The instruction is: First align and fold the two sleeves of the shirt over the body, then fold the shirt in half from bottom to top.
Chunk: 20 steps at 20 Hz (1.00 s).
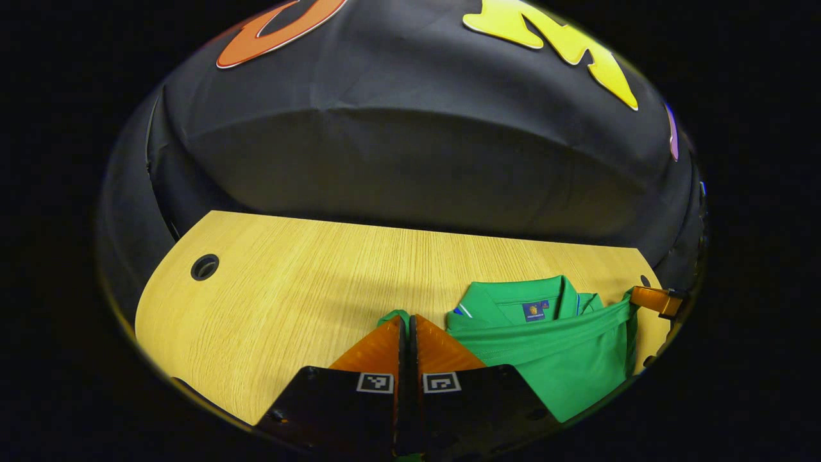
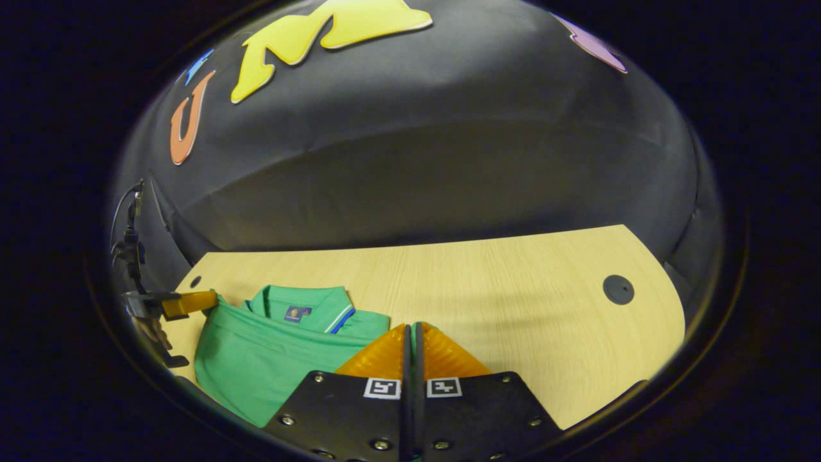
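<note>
Each gripper has a black body plate behind its two wedge-shaped, ribbed fingers. The left gripper point(image 1: 408, 327) carries two square black-and-white markers, one by each finger base. The right gripper point(image 2: 414, 333) bears the same pair, with silver screws along its plate edges.

A pale wood-grain bench point(image 1: 288, 289) with rounded corners carries a green collared polo shirt point(image 1: 558, 359) at about four o'clock in the left gripper view. A round cable hole point(image 1: 204, 267) sits at nine o'clock.
</note>
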Tool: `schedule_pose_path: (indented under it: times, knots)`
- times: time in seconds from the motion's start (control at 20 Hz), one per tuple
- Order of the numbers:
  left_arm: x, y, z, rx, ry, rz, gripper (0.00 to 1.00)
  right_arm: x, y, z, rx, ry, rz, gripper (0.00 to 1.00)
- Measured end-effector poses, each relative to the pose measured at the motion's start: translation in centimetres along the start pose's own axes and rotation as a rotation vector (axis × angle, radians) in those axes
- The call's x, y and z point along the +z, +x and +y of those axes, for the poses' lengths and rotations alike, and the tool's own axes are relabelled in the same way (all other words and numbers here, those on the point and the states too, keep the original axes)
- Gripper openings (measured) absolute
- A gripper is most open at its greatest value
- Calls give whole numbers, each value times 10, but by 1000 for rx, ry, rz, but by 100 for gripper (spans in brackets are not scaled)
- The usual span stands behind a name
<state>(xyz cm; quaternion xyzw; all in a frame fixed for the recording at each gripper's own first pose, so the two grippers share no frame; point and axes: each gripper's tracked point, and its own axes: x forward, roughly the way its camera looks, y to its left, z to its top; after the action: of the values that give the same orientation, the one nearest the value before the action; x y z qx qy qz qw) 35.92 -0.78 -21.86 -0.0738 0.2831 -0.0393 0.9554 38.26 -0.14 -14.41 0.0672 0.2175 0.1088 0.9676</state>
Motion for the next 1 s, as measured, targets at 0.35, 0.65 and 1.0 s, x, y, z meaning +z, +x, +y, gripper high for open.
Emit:
schedule_pose_path:
  times: [0.35, 0.65, 1.0]
  knots:
    - [-4, 8, 7, 17, 7, -14, 6, -2, 9, 2, -2, 5, -15, 1]
    - [13, -4, -4, -25, 75, -103, 98, -1, 1, 6, -10, -13, -57, 99]
    - [38, -48, -13, -39, 55, -208, 97, 29, -41, 16, -31, -57, -196, 99]
